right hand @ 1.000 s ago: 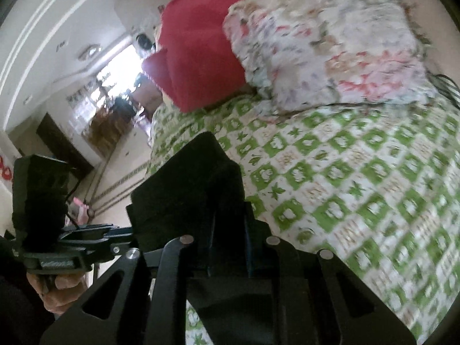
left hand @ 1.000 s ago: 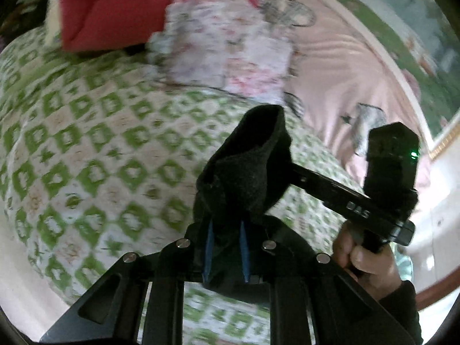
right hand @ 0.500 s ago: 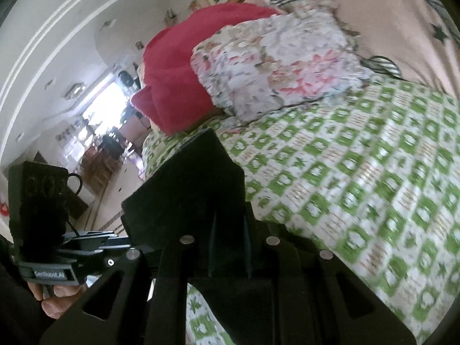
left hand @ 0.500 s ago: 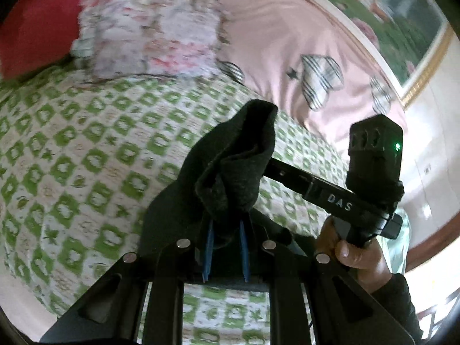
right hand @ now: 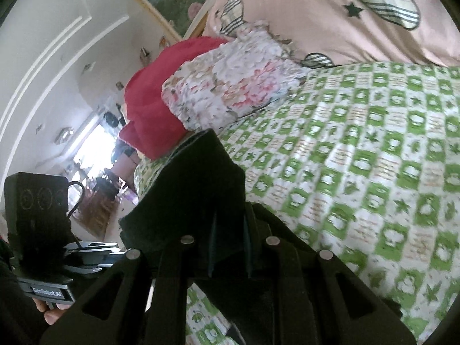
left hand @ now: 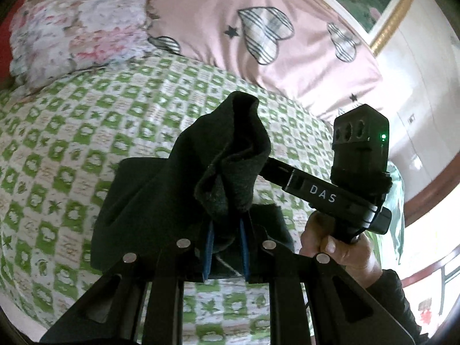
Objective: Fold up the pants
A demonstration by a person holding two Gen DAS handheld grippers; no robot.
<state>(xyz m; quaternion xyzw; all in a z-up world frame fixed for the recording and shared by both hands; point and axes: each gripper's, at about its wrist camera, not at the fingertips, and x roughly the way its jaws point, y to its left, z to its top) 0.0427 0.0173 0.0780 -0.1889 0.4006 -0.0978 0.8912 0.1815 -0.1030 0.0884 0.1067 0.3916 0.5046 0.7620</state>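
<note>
Green-checked quilted bedspread (left hand: 86, 132) below; both tongs (left hand: 225, 247) (right hand: 227, 247) pinch bunched, fuzzy black pants (left hand: 224, 155).

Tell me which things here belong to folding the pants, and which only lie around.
Job: black pants, clamped by left gripper and right gripper; green checked bedspread below.
Lying about: floral pillow, red cushion, pink heart pillow.

Black pants (right hand: 198, 189) hide the right gripper (right hand: 227, 247) fingertips (bedspread (right hand: 373, 189) blurred)
</note>
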